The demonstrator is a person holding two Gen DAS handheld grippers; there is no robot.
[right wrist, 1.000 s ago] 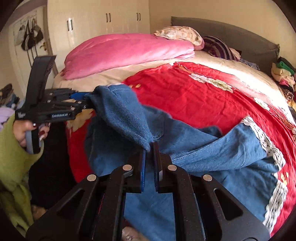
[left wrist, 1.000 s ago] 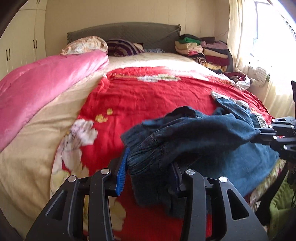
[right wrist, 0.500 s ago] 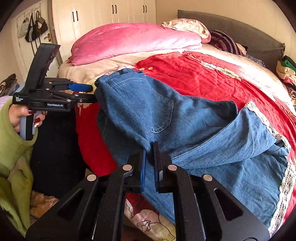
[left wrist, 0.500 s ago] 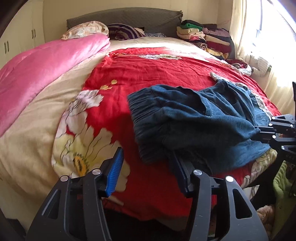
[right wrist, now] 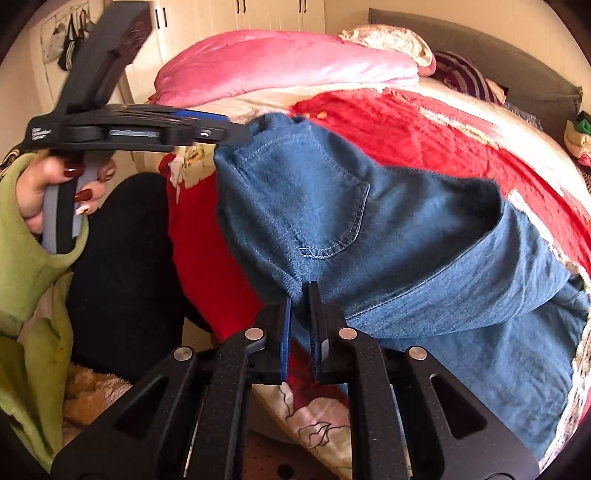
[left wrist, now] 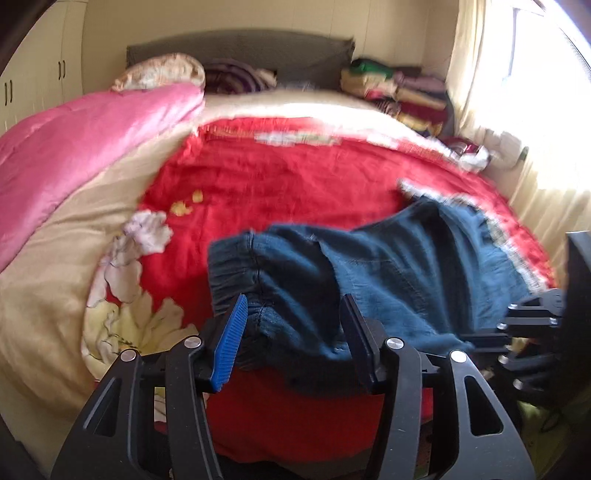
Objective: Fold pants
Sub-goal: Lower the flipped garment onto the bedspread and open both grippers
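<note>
Blue denim pants (left wrist: 388, 273) with lace-trimmed hems lie bunched on the red floral bedspread (left wrist: 280, 177) near the foot of the bed. My left gripper (left wrist: 291, 332) is open, its jaws standing wide on either side of the elastic waistband corner. It also shows in the right wrist view (right wrist: 229, 133) at the waistband edge. My right gripper (right wrist: 301, 295) is shut on the pants (right wrist: 332, 206) at the other waist corner, below the back pocket, holding it off the bed. It shows in the left wrist view (left wrist: 491, 338) at the right.
A pink quilt (left wrist: 74, 147) lies along the bed's left side. Pillows (left wrist: 162, 74) and stacked folded clothes (left wrist: 402, 92) sit at the headboard. A curtained window (left wrist: 524, 92) is at the right. Wardrobes (right wrist: 266, 14) stand behind. My black-clad leg (right wrist: 122, 258) is by the bed's foot.
My left gripper let go of the waistband, drew back, and has now come forward again with open jaws around the waistband corner. The right gripper kept hold and the pants spread out.
</note>
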